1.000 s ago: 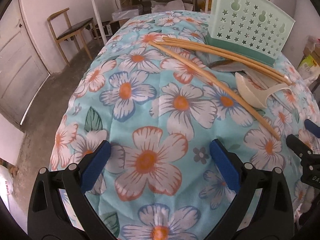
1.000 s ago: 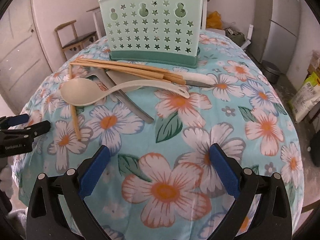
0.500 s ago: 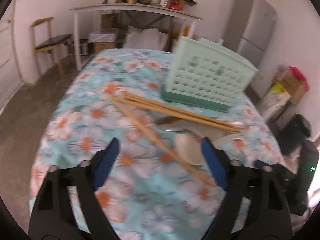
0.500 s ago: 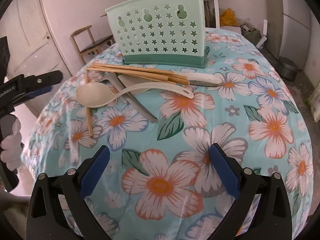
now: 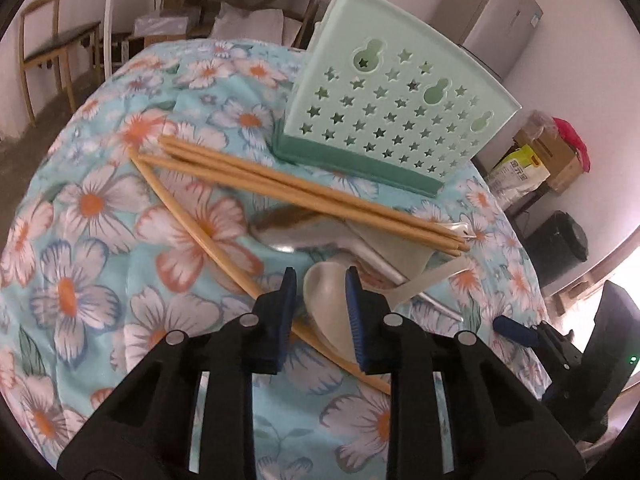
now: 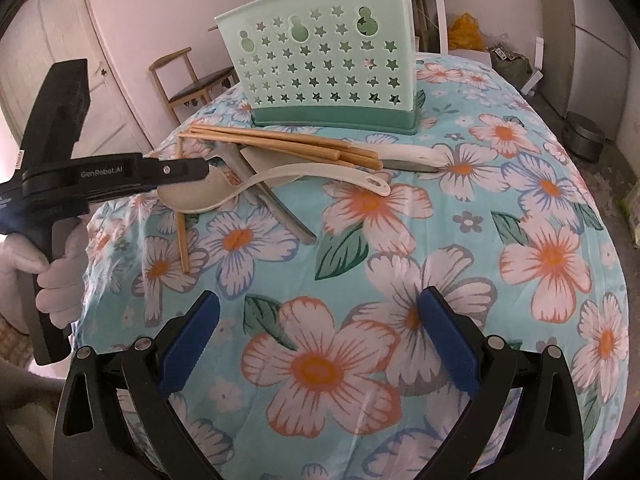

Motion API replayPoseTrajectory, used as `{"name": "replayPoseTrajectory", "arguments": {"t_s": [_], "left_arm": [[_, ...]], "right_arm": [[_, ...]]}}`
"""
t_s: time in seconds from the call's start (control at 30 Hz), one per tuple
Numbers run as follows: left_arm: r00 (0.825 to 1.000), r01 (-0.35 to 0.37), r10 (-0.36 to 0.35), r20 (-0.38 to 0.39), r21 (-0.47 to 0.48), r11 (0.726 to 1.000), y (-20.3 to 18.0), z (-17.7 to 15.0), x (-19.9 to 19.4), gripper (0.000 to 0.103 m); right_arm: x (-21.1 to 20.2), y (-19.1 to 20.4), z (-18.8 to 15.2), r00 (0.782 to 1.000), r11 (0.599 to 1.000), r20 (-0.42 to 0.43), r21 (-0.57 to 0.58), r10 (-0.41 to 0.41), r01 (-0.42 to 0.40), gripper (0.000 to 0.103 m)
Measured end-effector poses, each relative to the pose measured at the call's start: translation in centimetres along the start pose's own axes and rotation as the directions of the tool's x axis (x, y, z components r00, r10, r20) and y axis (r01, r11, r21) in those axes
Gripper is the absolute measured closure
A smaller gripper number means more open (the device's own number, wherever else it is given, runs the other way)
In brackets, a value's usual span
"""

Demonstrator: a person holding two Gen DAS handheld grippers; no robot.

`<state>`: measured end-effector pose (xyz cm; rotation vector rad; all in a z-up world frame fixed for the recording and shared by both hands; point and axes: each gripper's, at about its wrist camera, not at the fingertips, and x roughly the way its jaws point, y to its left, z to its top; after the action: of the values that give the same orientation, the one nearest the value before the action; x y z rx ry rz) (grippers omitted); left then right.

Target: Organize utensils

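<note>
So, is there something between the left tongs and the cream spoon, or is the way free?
Nothing visible is in the way. The left tongs are closing with the bowl of the cream spoon already between the pads. A single chopstick runs under the spoon's bowl, beside the left pad, so it could get nudged.

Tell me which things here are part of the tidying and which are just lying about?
Part of the job: cream spoon, chopsticks, metal spoon, white-handled knife, green utensil holder.

Just lying about: wooden chair, fridge, cardboard box.
</note>
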<state>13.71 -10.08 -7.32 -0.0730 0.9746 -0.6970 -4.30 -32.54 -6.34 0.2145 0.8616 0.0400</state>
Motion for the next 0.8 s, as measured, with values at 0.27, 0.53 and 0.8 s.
{"name": "replayPoseTrajectory", "arguments": {"t_s": [0.27,0.53,0.8], "left_arm": [[0.994,0.111,-0.112,-0.003,-0.107,0.988,1.3,-1.5,-0.1,0.080],[0.998,0.063,-0.061,0.029,-0.098,0.993,0.2,-2.2,0.4,0.096],[0.987,0.129,-0.114,0.116,-0.130,0.983,2.5,-3.2,-5.8,0.097]], "right_arm": [[0.2,0.3,0.0,1.000,1.000,0.005,-0.019,-0.022,0.022,0.006],[-0.1,0.6,-0.3,0.999,0.999,0.006,-0.030,-0.041,0.041,0.006],[-5.7,2.5,2.4,0.985,0.982,0.161,-0.166,-0.059,0.086,0.024]]}}
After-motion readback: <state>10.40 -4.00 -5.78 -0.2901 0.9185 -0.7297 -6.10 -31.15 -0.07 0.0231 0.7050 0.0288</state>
